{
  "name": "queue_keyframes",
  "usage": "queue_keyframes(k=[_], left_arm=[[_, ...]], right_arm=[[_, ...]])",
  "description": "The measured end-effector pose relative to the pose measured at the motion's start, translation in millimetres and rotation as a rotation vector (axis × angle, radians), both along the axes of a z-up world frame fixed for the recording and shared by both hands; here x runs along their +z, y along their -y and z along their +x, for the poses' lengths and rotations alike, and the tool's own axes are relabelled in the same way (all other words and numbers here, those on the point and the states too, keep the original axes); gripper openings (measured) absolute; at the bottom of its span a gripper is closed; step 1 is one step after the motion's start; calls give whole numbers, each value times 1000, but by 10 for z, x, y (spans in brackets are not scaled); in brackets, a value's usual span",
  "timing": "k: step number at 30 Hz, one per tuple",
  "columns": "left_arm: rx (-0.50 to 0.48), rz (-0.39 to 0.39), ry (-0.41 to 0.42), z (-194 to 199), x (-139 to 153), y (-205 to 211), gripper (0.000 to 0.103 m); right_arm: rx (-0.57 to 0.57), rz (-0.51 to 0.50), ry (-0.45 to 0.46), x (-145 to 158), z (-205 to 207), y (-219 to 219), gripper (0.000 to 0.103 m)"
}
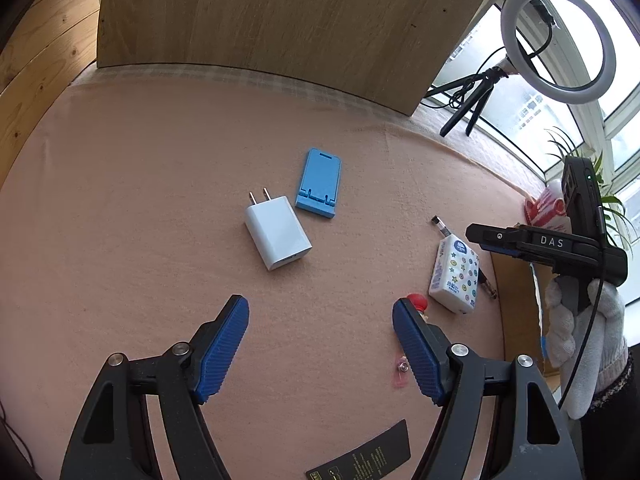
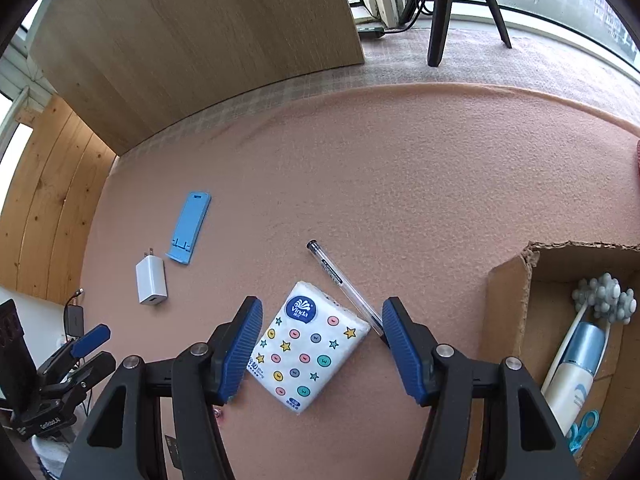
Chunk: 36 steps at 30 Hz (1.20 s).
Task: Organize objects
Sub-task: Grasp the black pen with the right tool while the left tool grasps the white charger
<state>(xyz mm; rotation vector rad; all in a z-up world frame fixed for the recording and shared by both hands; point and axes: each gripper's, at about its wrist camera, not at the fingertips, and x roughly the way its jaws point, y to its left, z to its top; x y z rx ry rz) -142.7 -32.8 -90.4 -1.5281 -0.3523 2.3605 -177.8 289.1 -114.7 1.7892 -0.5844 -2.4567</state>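
My left gripper (image 1: 320, 312) is open above the pink cloth with nothing between its blue pads. Ahead of it lie a white plug charger (image 1: 278, 234) and a blue phone stand (image 1: 318, 183), side by side. My right gripper (image 2: 322, 308) is open astride a white tissue pack (image 2: 308, 348) printed with stars and dots; the pads stand beside the pack without pressing it. A clear pen (image 2: 340, 280) lies along the pack's far edge, by the right finger. The tissue pack (image 1: 454, 278) also shows in the left wrist view, below the right gripper (image 1: 500, 240).
A cardboard box (image 2: 508, 300) at the right holds a toothbrush, a bottle and scissors. A red cap (image 1: 418, 301), a small pink tag (image 1: 401, 370) and a black card (image 1: 360, 456) lie near the left gripper. A wooden board (image 1: 280, 20) and a ring light (image 1: 558, 42) stand behind.
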Motion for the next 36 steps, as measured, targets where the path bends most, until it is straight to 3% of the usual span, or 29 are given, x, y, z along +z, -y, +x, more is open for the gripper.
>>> queue_keyframes(k=[2,8,16,21,25,29,36], left_arm=[[5,9,7,-18,-26,22,77],[-5,13,13,-2,-49,36,77],[6,19,21,-46,-85,53,76],[24,6,28,-148,-121,24,76],[32,-12,35,-256,-174,-12,76],[48,-36,33,-355,-203,-37,76],[74,-86,43,-537,-263,-63,76]], right_arm=[[2,-11,11,-59,-56,33,45],[45,2,44,-199,-98,209,32],[191,77,39,-246,140,633,30],[262,43,65,-270,301,778,30],[220,64,22,-133,306,635,31],[147,155,-14,-22,233,364,33],[94,222,33,-127,19,87,33]])
